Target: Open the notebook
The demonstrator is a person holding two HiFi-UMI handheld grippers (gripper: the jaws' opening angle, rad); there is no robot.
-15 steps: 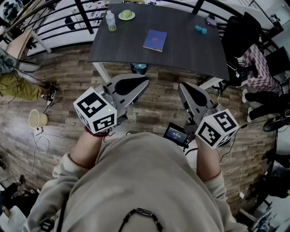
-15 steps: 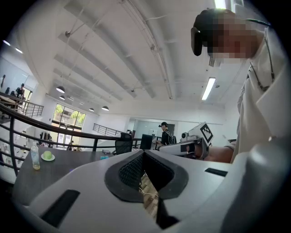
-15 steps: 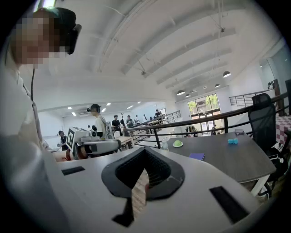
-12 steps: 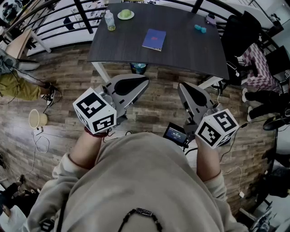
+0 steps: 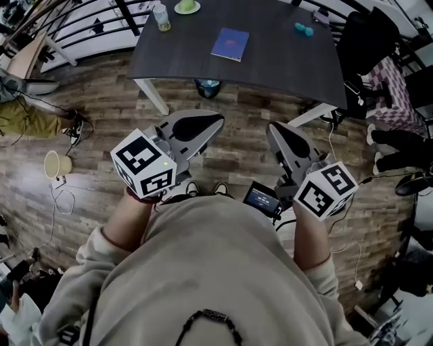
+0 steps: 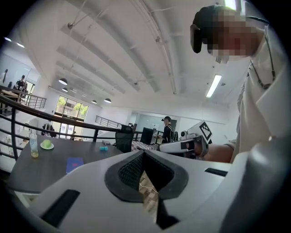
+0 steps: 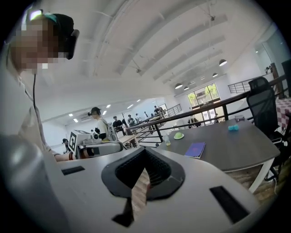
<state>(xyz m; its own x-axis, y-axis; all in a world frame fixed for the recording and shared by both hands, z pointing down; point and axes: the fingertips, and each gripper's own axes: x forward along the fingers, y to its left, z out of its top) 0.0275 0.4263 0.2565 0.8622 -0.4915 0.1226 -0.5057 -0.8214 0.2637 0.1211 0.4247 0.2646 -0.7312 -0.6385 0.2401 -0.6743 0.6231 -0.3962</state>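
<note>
A closed blue notebook (image 5: 230, 44) lies flat on the dark table (image 5: 270, 64), well ahead of both grippers. It also shows small in the left gripper view as the notebook (image 6: 74, 164) and in the right gripper view as the notebook (image 7: 196, 149). My left gripper (image 5: 215, 121) is held in front of the body over the wooden floor, its jaws shut on nothing. My right gripper (image 5: 270, 128) hangs beside it, also shut and empty. Each gripper shows the other across from it: the left gripper (image 6: 143, 152) and the right gripper (image 7: 145, 149) both point roughly towards the table.
On the table stand a bottle (image 5: 161, 17), a green thing on a plate (image 5: 187, 7) and a small teal object (image 5: 303, 29). A black chair (image 5: 369, 47) stands at the table's right end. A railing runs behind. A cup (image 5: 57, 177) and cables lie on the floor at left.
The table and notebook sit higher in the head view than before, and shoe tips now show between the grippers. Both grippers keep their place and stay shut.
</note>
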